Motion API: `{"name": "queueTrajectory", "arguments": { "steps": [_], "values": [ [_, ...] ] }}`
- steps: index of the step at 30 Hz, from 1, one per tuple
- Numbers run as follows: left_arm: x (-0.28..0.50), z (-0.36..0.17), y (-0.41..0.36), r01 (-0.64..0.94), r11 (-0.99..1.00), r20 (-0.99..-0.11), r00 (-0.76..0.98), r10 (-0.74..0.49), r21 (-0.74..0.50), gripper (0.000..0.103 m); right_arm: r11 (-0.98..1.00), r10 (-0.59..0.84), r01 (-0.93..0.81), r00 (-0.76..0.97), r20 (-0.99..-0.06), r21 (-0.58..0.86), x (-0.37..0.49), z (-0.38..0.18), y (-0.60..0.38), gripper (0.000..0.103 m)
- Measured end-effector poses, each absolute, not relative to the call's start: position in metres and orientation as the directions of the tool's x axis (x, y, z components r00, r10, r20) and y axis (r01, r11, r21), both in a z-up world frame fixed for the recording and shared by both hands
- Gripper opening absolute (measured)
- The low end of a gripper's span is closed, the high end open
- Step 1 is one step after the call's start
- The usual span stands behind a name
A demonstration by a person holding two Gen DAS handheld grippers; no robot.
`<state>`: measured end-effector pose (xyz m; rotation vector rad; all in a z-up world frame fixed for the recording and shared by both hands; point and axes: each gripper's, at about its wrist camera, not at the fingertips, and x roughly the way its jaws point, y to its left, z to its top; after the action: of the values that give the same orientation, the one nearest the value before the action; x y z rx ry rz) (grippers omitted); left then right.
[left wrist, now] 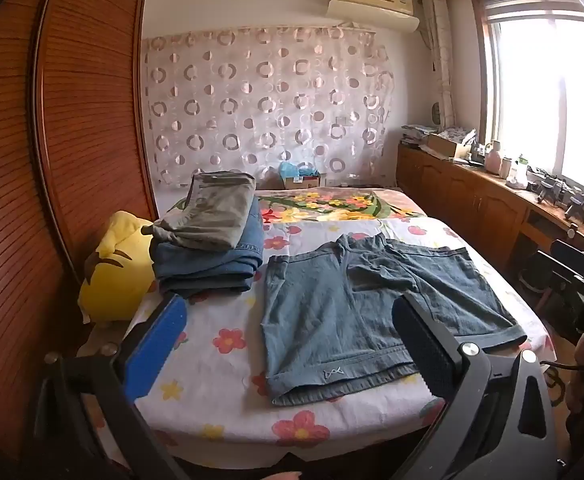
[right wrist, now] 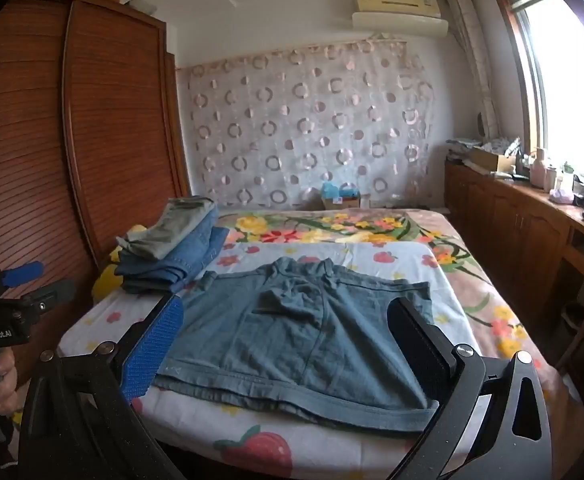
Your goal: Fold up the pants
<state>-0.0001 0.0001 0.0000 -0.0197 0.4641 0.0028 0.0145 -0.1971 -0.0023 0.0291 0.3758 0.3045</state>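
I keep the left gripper (left wrist: 287,344) and the right gripper (right wrist: 287,344) fully open and empty, because the denim shorts (left wrist: 356,312) lie flat on the bed (left wrist: 219,320), not yet folded.

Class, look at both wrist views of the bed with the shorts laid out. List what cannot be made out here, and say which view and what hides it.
- Yellow plush toy, left wrist view: partly hidden behind the stack of folded pants.
- Blue shorts, right wrist view: their near corners are covered by the open right gripper.
- Items on the wooden counter, left wrist view: too small, washed out by window glare.
- Bed front edge: cut off by the open left gripper.
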Motion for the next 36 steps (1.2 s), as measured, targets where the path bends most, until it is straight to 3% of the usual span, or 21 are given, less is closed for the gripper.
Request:
{"name": "queueTrajectory", "arguments": {
  "steps": [36],
  "values": [
    [-0.0001,0.0002,-0.0001,-0.008,1.000,-0.442,0.897,0.006,-0.004,0.103,0.955,0.296,-0.284,0.878,-0.376,0.089,0.0155,-0.0063,-0.1960,0.103]
  ]
}}
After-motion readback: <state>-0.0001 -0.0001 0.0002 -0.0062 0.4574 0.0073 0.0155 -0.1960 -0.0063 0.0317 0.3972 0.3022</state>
